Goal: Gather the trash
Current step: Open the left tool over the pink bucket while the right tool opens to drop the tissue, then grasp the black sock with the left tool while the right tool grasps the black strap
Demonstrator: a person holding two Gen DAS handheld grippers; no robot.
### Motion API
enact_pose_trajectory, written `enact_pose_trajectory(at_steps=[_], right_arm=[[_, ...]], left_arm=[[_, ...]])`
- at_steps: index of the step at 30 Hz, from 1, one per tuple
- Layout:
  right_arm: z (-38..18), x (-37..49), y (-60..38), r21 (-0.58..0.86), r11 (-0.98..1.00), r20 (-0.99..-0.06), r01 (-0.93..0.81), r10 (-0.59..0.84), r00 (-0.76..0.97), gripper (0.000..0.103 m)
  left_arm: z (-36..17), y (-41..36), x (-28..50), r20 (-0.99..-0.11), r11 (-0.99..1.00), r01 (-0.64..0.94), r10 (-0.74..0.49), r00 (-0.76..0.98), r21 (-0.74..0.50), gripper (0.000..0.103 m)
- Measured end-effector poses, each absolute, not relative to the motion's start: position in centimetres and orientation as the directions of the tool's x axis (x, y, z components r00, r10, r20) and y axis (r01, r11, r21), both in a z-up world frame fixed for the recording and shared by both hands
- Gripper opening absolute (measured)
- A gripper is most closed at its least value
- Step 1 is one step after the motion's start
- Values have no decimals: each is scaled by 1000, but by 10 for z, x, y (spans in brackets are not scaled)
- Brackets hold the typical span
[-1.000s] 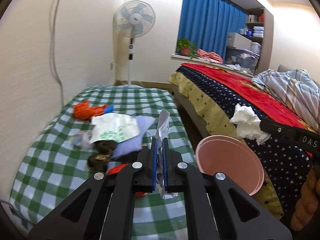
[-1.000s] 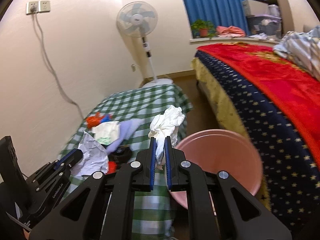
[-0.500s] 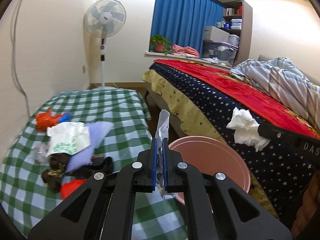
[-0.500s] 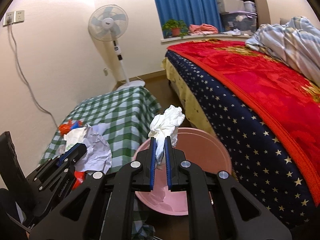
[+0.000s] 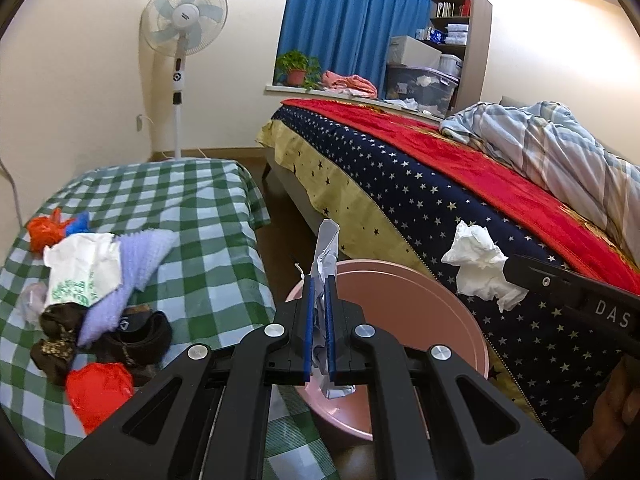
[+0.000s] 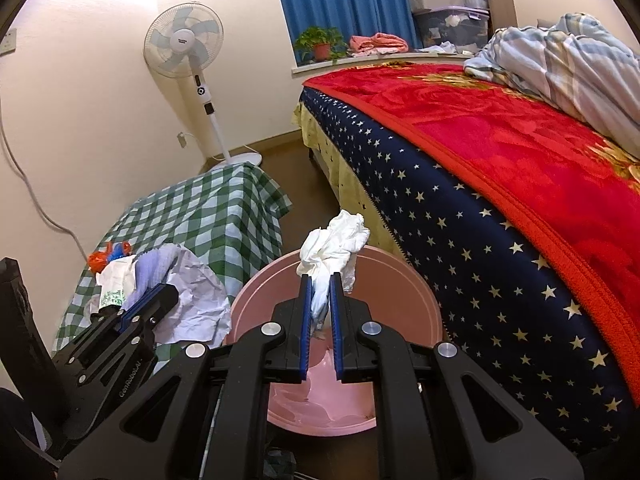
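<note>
Two grippers: both loaded, both up by the pink bin (image 6: 340, 344), so I'd guess this is the drop step.
Left gripper (image 5: 319, 312): jaws pinched narrow on a crumpled paper (image 5: 326, 256). It sticks up above the jaws and also hangs out below them. It sits at the bin's counter-side rim, not clearly over the middle.
Right gripper (image 6: 320, 308): jaws clamped on a white tissue (image 6: 334, 246), wad poking out the top. The bin's open mouth is right under it in its own view.
Bin: on the floor, squeezed between the checked counter (image 5: 188, 216) and the bed (image 5: 420, 200). Inside looks mostly bare, pale pink bottom showing.
Still on the counter: a white bag (image 5: 82, 272), a purple cloth (image 5: 136, 256), orange and red bits, some dark stuff.
Risk 1: if the left jaws open where they are, the paper could clip the rim and flop onto the counter edge or the floor, since it's light and long.
Risk 2: the tissue could cling to the blue pads (image 6: 335, 328) instead of falling, being soft and squashed in there.
Risk 3: two grippers close over one bin could bump each other or nudge it toward the bed.
</note>
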State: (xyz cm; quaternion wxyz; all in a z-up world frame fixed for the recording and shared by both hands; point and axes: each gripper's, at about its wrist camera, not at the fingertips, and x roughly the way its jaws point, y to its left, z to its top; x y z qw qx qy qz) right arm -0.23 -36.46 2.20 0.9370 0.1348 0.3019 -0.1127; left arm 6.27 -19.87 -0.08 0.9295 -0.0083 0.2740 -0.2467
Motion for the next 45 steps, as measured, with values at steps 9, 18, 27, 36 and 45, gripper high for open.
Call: enact_pose_trajectory(at_steps=[9, 18, 27, 36, 45], right_arm=[[14, 3, -370, 179, 926, -621, 334, -157, 768, 31], [16, 1, -372, 180, 921, -611, 346, -171, 772, 37], [23, -5, -361, 173, 934, -581, 313, -160, 798, 37], [26, -2, -337, 185, 949, -561, 256, -112, 820, 37], [24, 18, -306, 226, 958, -544, 177, -27, 839, 37]], left_arm=[[-11, -205, 73, -528, 876, 447, -470, 707, -181, 30], [-7, -196, 71, -521, 881, 433, -465, 716, -192, 30], [4, -180, 62, -505, 891, 419, -446, 739, -174, 30], [11, -136, 54, -494, 922, 354, -382, 781, -154, 30], [1, -70, 57, -519, 972, 188, -234, 822, -140, 30]])
